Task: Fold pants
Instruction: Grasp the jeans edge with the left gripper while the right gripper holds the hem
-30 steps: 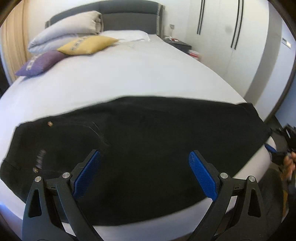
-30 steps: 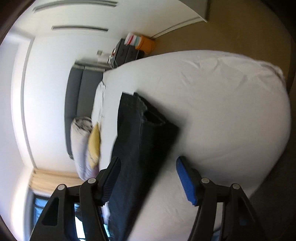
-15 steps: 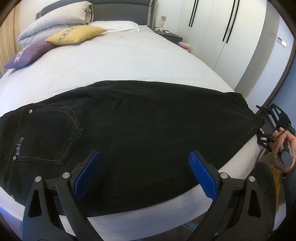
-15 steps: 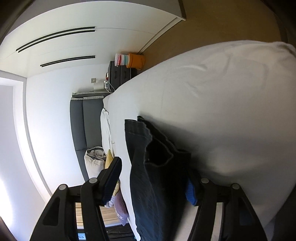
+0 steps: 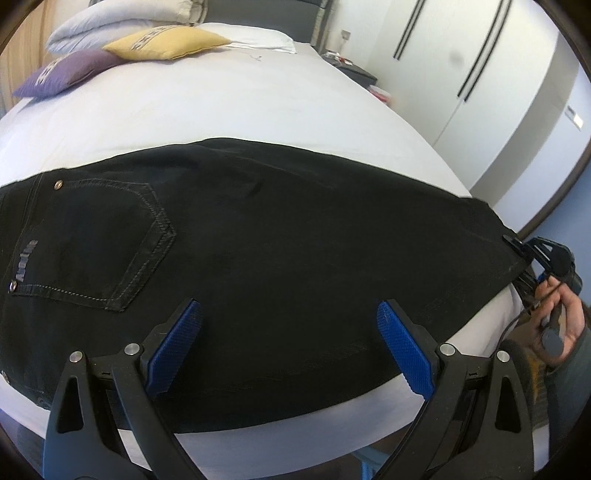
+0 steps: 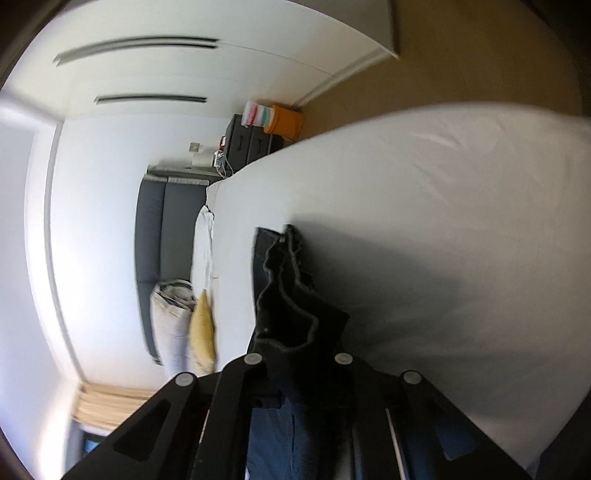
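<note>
The left wrist camera sits close above the near edge of the bed, tilted downward and facing toward the headboard, with the black pants filling its lower half. The right wrist camera is rolled sideways — the headboard runs up its left side — and looks along the bed from the pants' hem end, very close, somewhat blurred. Both views share the pants, yellow cushion and wardrobe.

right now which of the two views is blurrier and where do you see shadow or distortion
Right wrist view: motion-smeared, worst on the wardrobe handles and pillows; a soft shadow falls on the white bed beside the black pants. Left wrist view: sharper, pocket stitching readable; fisheye bulges the bed edge and bends the wardrobe.
</note>
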Motion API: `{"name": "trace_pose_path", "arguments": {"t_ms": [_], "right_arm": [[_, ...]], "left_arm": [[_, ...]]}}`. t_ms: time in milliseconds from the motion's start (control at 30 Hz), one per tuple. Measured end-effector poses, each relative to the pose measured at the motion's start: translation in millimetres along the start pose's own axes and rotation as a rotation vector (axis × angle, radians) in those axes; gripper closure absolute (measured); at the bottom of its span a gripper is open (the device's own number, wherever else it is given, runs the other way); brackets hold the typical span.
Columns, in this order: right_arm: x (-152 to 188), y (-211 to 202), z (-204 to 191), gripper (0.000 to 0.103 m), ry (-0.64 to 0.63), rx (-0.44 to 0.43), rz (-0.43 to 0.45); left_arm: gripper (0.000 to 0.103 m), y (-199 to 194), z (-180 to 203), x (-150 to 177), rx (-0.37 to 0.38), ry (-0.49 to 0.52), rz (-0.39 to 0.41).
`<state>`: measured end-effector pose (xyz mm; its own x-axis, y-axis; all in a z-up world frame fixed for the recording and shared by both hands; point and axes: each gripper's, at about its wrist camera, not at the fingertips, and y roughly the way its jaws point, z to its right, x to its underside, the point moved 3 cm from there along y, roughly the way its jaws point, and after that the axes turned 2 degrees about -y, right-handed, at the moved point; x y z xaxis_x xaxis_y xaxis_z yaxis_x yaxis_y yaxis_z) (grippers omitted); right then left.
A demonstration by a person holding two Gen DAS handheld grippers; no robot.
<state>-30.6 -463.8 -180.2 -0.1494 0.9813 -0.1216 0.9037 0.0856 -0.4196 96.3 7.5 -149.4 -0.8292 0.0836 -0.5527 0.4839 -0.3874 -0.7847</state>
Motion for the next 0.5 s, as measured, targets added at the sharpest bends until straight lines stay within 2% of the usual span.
{"name": "trace_pose_path", "arguments": {"t_ms": [67, 133, 200, 233, 267, 333, 400, 433, 500], "right_arm": [[12.6, -2.2, -37.0, 0.093, -0.170, 0.027, 0.001], [47.3, 3.0, -90.3, 0.093, -0.439, 0.045, -0.043], [115.6, 20.2, -143.2, 0.093, -0.813, 0.071, -0.143], [156.1, 32.4, -157.9, 0.093, -0.989, 0.091, -0.213], [190.9, 44.3, -161.7, 0.094, -1.106, 0.104, -0.281], [245.5, 61.3, -153.1, 0.094, -1.293, 0.153, -0.370], [275.1, 64.1, -142.7, 0.094, -1.473, 0.205, -0.365], [281.0, 64.6, -138.4, 0.094, -1.509, 0.215, -0.369], [280.9, 63.4, -133.2, 0.094, -1.495, 0.220, -0.371]], "left_arm": [[0.006, -4.3, -9.2, -3.0, 0.010, -0.040, 0.017], [0.006, -8.4, -21.6, -7.6, 0.022, -0.092, 0.035], [0.006, -7.4, -36.7, -12.4, 0.056, -0.167, 0.042], [0.006, -5.7, -42.9, -13.6, 0.091, -0.208, 0.038], [0.006, -2.6, -49.6, -14.2, 0.132, -0.259, 0.032], [0.006, 2.2, -60.7, -16.0, 0.220, -0.361, 0.012], [0.006, 6.1, -60.8, -20.1, 0.271, -0.379, 0.002], [0.006, 8.4, -58.8, -21.9, 0.279, -0.373, -0.004], [0.006, 19.1, -51.1, -27.2, 0.314, -0.376, -0.037]]}}
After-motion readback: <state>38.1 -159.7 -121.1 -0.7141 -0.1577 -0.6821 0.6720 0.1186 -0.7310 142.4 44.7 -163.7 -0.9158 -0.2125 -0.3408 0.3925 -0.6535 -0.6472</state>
